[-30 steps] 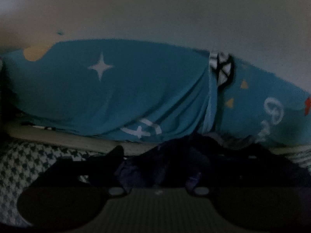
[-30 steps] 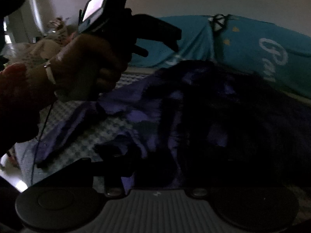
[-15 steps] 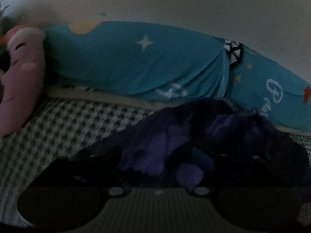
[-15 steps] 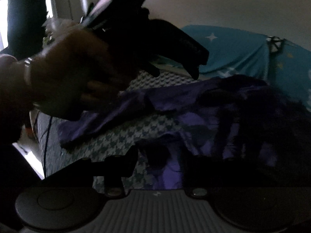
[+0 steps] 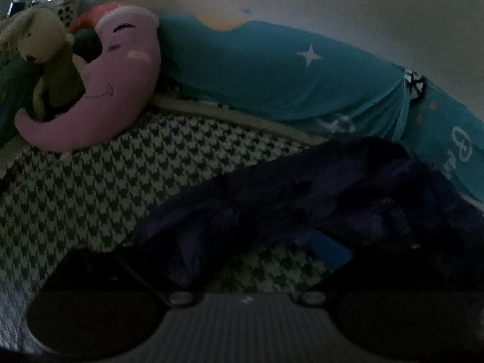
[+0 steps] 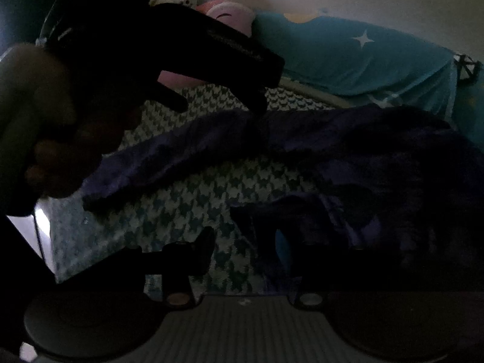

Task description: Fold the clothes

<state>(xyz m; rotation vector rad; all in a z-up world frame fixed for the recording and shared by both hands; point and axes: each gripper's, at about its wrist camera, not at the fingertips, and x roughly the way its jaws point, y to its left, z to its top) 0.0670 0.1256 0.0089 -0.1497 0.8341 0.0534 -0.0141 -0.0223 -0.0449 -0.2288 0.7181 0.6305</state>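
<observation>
Garment (image 5: 317, 187), dark purple, lies crumpled on the checked sheet (image 5: 90, 187). Left gripper (image 5: 242, 260) jaws are opening, cloth loose between them. Right gripper (image 6: 251, 242): dark, can't tell if it's pinching.

The garment (image 5: 317, 187) is dark purple, soft and crumpled. It lies spread unfolded across the houndstooth cover (image 5: 90, 187), one long part (image 6: 169, 163) stretched out flat toward the left.

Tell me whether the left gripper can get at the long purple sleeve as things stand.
Probably yes: the left gripper, its jaws opening with nothing between them, hangs right above the purple garment on the checked bedspread; nothing blocks it.
</observation>
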